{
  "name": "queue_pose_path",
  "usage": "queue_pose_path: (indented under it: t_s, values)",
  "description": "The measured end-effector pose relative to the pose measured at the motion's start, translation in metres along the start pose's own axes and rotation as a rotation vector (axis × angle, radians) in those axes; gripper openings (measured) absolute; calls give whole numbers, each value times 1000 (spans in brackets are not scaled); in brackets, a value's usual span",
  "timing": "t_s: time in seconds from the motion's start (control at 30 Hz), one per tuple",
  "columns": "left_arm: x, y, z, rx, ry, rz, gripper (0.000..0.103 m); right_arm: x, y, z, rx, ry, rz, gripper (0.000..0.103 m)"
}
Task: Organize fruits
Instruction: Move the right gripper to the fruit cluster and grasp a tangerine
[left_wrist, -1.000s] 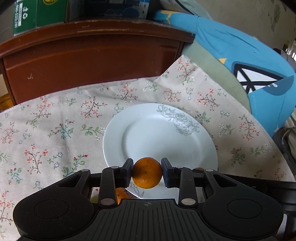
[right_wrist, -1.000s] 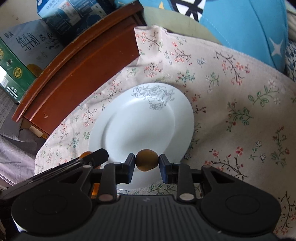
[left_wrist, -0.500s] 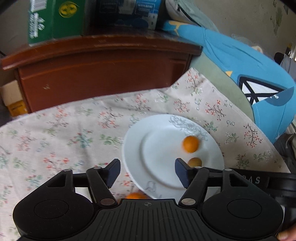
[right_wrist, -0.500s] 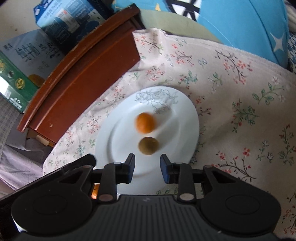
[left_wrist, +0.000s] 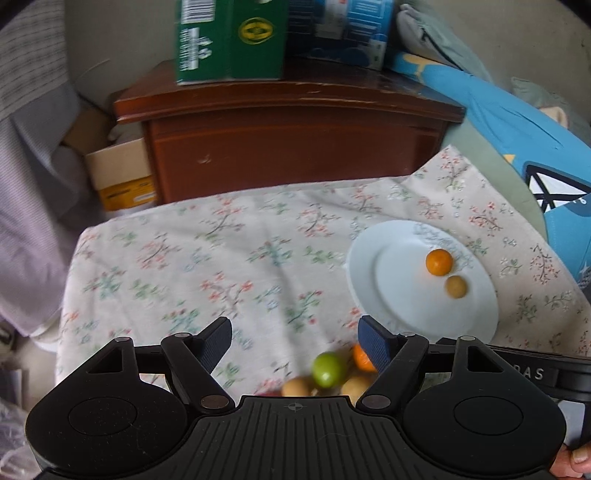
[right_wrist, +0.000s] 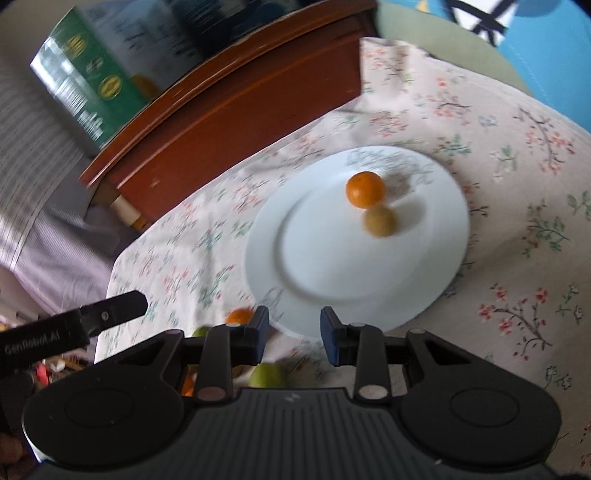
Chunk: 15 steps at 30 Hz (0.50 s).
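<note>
A white plate (left_wrist: 399, 295) (right_wrist: 332, 280) lies on the floral cloth and holds an orange fruit (left_wrist: 439, 261) (right_wrist: 365, 189) and a brownish round fruit (left_wrist: 455, 286) (right_wrist: 379, 220), touching each other. My left gripper (left_wrist: 294, 338) is wide open and empty, left of the plate and above a cluster of loose fruit: a green one (left_wrist: 328, 368), an orange one (left_wrist: 362, 357) and two tan ones (left_wrist: 295, 387). My right gripper (right_wrist: 293, 334) is open and empty at the plate's near rim. A green fruit (right_wrist: 266, 374) and an orange one (right_wrist: 239, 316) lie beneath it.
A dark wooden cabinet (left_wrist: 288, 144) with green (left_wrist: 229, 40) and blue boxes on top stands behind the cloth. A blue cushion (left_wrist: 524, 147) lies at the right. A cardboard box (left_wrist: 122, 173) sits at the left beside the cabinet. The left gripper shows in the right wrist view (right_wrist: 110, 312).
Both grippers opened and let their fruits go onto the plate. Both then drew back, the left one swinging left toward the loose fruit cluster.
</note>
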<state>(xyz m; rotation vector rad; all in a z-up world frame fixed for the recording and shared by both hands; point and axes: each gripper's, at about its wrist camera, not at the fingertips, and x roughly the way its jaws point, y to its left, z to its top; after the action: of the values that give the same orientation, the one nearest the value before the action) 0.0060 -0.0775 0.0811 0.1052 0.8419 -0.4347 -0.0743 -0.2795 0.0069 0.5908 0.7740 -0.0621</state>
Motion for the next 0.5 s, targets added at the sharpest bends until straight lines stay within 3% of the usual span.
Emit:
queue_pose_path:
  t_s: [0.37, 0.5]
  values:
    - [-12, 10, -33, 23, 57, -10, 76, -5, 15, -31, -82, 94, 38, 32]
    - [-15, 2, -44, 80, 76, -32, 76, -7, 19, -38, -111, 116, 52, 32]
